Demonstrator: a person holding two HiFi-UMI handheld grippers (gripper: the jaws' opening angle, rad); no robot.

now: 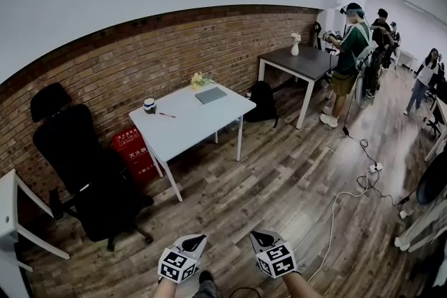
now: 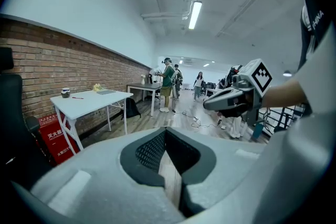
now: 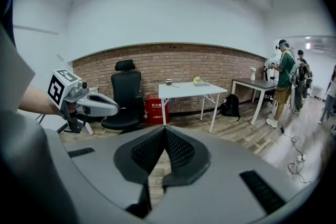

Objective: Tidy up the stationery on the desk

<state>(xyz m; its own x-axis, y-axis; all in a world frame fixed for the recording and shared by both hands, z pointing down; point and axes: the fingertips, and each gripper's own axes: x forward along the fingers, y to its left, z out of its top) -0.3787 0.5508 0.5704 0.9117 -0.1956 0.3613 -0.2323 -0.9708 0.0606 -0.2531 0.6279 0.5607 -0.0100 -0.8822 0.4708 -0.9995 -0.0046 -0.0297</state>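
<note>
Progress: nothing was tidied yet; the stationery lay spread on the white surface point(image 1: 202, 125), well across the room from both grippers.
Jaws, left gripper point(image 1: 190, 242): closed together, holding nothing.
Jaws, right gripper point(image 1: 265, 241): closed together, empty.
Count on the surface: one red pen point(image 1: 166, 114), one grey notebook point(image 1: 211, 95), one cup point(image 1: 149, 105), one yellow bunch point(image 1: 200, 79).
Left to do: seemingly everything.

White desk point(image 1: 188, 123), red-brown brick wall point(image 1: 140, 59), black chair point(image 1: 77, 164), red box point(image 1: 136, 150) with white lettering. Red pen point(image 1: 167, 114), grey pad point(image 1: 211, 95). Brown wood-grain floor point(image 1: 279, 185). Left gripper point(image 1: 194, 241) and right gripper point(image 1: 260, 236): pale grey, with black-and-white square markers.
</note>
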